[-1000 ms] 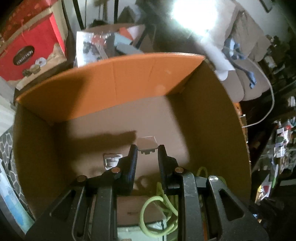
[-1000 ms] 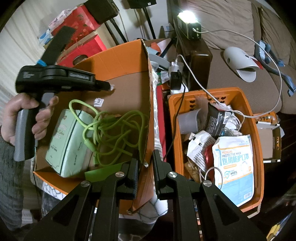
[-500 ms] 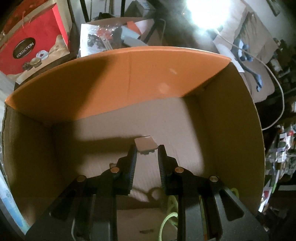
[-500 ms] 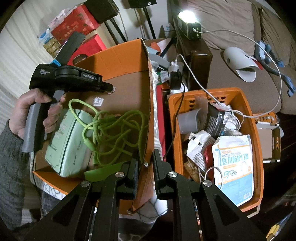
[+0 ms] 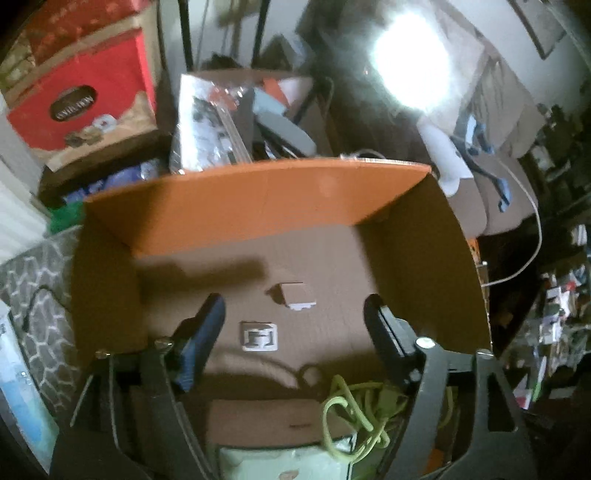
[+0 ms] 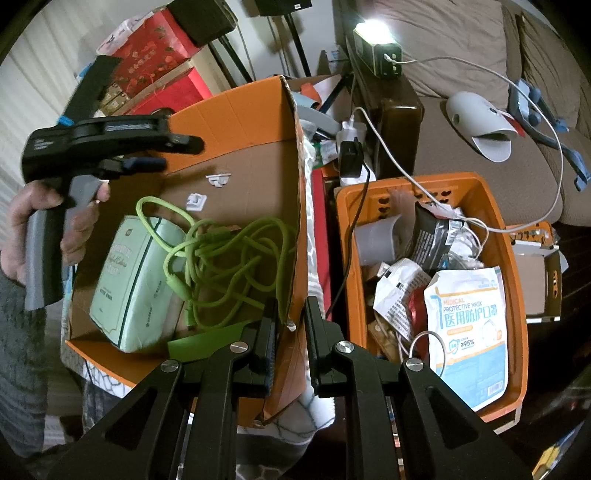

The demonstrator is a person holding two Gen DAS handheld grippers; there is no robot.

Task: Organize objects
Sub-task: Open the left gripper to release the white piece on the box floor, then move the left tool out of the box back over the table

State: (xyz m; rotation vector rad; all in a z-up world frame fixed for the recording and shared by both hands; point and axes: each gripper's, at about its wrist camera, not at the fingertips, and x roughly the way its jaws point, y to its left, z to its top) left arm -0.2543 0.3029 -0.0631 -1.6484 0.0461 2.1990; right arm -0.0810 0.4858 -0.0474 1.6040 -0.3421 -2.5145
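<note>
An orange cardboard box fills the left wrist view. My left gripper hangs above its floor, jaws opening, with nothing pressed between the pads. Under it lie two small white plastic clips, one just beyond the other. The right wrist view shows the same box with both clips, a green cable and a pale green tissue pack. A hand holds the left gripper over the box's far left. My right gripper is shut on the box's near right wall.
Right of the box stands an orange plastic basket full of packets, a mask bag and white cords. Red gift boxes are stacked behind. A lit lamp and a sofa lie at the back right.
The left gripper's jaws have spread wide and let go of the small white clip, which now lies on the box floor. The left gripper rose a little. The right gripper has not moved.
</note>
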